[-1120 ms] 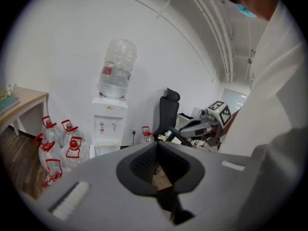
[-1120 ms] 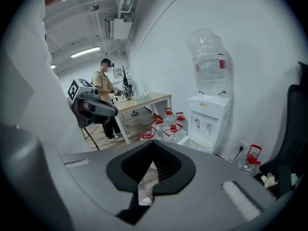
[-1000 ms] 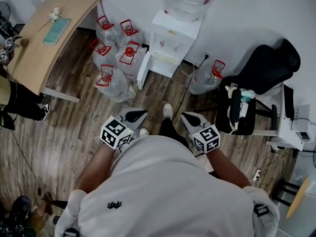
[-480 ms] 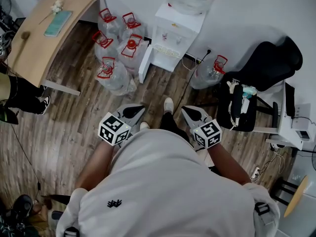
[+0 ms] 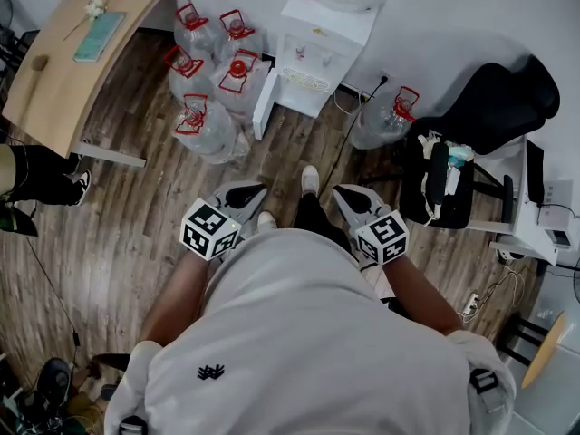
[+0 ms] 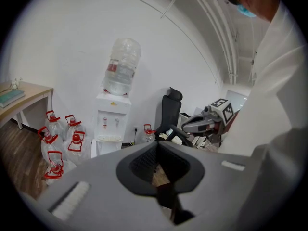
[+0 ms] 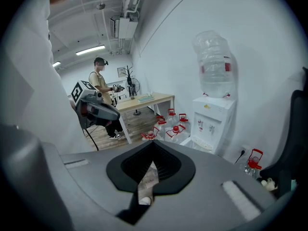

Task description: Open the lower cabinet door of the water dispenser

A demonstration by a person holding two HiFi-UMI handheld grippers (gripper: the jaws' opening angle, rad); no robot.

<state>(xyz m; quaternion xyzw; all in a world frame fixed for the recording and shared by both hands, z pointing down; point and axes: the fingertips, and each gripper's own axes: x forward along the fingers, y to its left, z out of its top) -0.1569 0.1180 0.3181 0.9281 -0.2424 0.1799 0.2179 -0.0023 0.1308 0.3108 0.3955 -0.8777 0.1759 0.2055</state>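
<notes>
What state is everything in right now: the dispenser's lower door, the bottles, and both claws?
Lower cabinet door: swung open.
Dispenser bottle: seated neck-down on top of the dispenser.
Floor jugs: upright, red caps on.
Left claw: shut, nothing in it.
Right claw: shut, nothing in it.

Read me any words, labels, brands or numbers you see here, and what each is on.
No text reads clearly.
Label on water bottle: red and white, too blurred.
Yellow sticker on water dispenser: too small.
Emblem on shirt: black mark, no legible letters.
Patterns on marker cubes: squares only, no words.
</notes>
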